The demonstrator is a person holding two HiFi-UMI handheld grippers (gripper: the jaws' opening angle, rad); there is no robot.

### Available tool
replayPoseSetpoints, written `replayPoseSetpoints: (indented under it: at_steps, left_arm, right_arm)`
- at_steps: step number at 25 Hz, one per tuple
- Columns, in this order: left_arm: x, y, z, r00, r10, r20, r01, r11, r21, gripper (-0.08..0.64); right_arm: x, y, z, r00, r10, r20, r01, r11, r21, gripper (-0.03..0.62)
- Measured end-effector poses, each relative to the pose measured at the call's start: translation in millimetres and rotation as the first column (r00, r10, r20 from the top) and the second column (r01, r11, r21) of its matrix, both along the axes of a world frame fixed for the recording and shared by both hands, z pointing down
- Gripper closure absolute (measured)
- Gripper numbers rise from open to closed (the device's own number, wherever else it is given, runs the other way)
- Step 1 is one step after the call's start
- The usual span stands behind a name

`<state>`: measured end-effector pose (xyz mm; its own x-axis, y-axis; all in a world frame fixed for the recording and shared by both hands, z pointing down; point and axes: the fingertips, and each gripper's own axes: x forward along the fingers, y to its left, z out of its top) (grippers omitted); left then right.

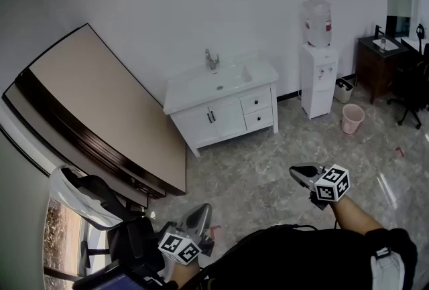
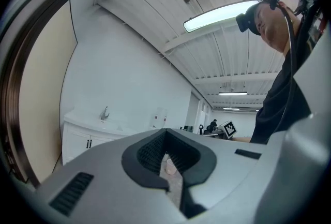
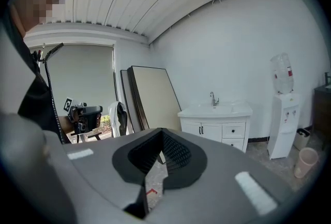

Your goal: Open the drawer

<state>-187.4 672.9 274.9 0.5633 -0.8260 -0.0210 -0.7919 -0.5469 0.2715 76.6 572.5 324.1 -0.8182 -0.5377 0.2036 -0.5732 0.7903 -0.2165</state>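
While the left tool [image 1: 196, 216] and the right tool [image 1: 303, 175] are both clenched on nothing, the step in hand looks like the approach. The drawer [image 1: 255, 103], one of two stacked at the right end of the vanity cabinet [image 1: 214, 120], stands well apart across the floor [image 1: 268, 161]. Next, probably: come close, release one tool, and grip the knob.

Office room with a wash corner.
Right of the white sink cabinet [image 1: 216, 116] stood a water dispenser [image 1: 318, 78], farther right a dark desk [image 1: 373, 66] and an office chair [image 1: 410, 86].
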Motion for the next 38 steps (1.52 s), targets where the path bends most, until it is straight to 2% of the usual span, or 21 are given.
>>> replayPoseSetpoints:
  at_steps: [7,10,16,26,33,38]
  left_arm:
    - [-48.6,-55.6,-16.5,0.996,0.088,-0.012,-0.088,0.996,0.026,0.568]
    - [-76.0,-73.1,-23.0,0.994,0.108,-0.011,-0.107,0.994,0.030,0.568]
    - [-150.3,-100.7,-23.2,0.995,0.104,-0.002,-0.104,0.994,0.015,0.568]
    - [-242.9,-139.8,-21.2,0.998,0.068,-0.005,-0.068,0.998,-0.011,0.568]
    - [-251.6,-168.1,-9.0,0.999,0.043,-0.017,-0.044,0.999,-0.028,0.568]
    - [-228.6,-202.7,-2.9,1.000,0.028,-0.009,-0.028,0.999,-0.039,0.568]
  right_arm:
    - [-35.9,-35.4,-22.9,0.995,0.092,-0.028,-0.091,0.995,0.028,0.595]
    - [-63.2,-50.8,-31.6,0.993,0.112,-0.023,-0.112,0.993,0.031,0.595]
    - [-140.8,-74.8,-35.1,0.995,0.100,-0.027,-0.099,0.994,0.038,0.595]
    - [-235.5,-121.8,-38.4,0.997,0.065,-0.041,-0.064,0.998,0.022,0.595]
    - [-247.8,-158.0,-27.0,0.998,0.037,-0.044,-0.037,0.999,0.006,0.595]
    - [-236.0,-196.1,-15.9,1.000,0.004,-0.031,-0.004,1.000,-0.001,0.595]
